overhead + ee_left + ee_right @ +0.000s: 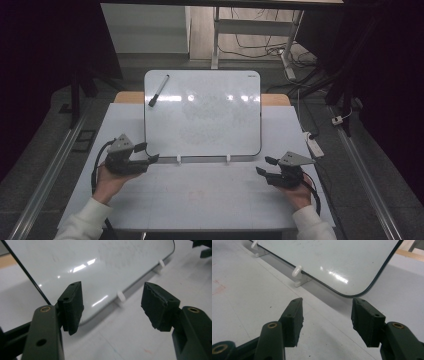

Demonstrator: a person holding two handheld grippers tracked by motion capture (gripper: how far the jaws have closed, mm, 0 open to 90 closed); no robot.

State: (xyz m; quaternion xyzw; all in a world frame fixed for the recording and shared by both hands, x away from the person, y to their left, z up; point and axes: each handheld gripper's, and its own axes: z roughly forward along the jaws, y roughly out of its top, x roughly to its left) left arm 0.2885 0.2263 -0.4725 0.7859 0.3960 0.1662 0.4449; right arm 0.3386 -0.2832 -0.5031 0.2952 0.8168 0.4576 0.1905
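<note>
whiteboard (202, 112) lies mid bench (200, 200), long axis across the bench l-to-r, far edge raised a bit, near edge sitting in two small white clips (178, 159). surface glossy white w/ faint smudges, thin dark rim, rounded corners. black marker (158, 91) rests on its top-left corner, touching the board, long axis diagonal, one end toward the far right, other toward the near left.

left tool (150, 152) held low over the bench just beside the board's near-left corner, pointing right along the near edge; hand (107, 180) under it, white sleeve. jaws apart, nothing between, pads matte black rubber, worn edges. in left gripper view the left tool (111, 306) looks at the board's corner and a clip.

right tool (265, 166) near the board's near-right corner, pointing left, hand (297, 192) behind it. jaws apart, empty. in right gripper view the right tool (327, 320) sits over bare bench, matte pale w/ faint reddish stains.
</note>
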